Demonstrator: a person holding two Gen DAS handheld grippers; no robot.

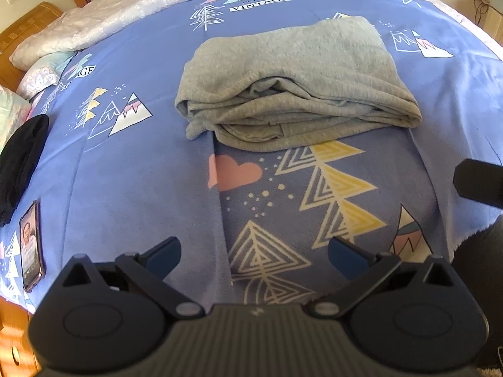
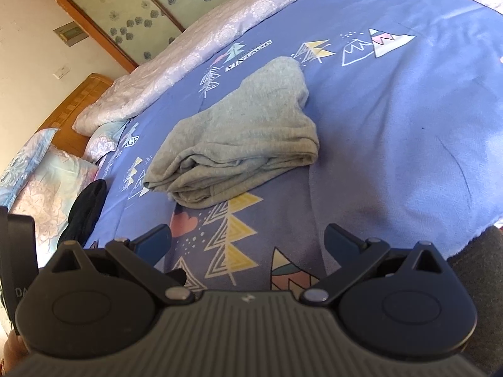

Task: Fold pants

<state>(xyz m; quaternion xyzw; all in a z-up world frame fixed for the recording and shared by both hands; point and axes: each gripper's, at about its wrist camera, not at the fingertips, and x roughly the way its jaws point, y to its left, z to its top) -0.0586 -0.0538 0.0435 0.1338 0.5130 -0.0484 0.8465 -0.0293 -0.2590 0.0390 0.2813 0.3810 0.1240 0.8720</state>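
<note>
The grey pants (image 1: 292,81) lie folded in a thick stack on the blue patterned bedspread (image 1: 132,169). They also show in the right wrist view (image 2: 239,144), left of centre. My left gripper (image 1: 254,251) is open and empty, held back from the stack's near edge above the bedspread. My right gripper (image 2: 248,240) is open and empty too, to the right of and nearer than the stack. Part of the right gripper shows at the right edge of the left wrist view (image 1: 481,185).
A phone (image 1: 31,245) lies near the bed's left edge. A black garment (image 1: 22,160) lies beyond it, also in the right wrist view (image 2: 85,213). Pillows (image 2: 47,188) and a pale quilt (image 2: 195,53) sit along the wooden headboard (image 2: 78,103). The bed's edge is at right (image 1: 465,235).
</note>
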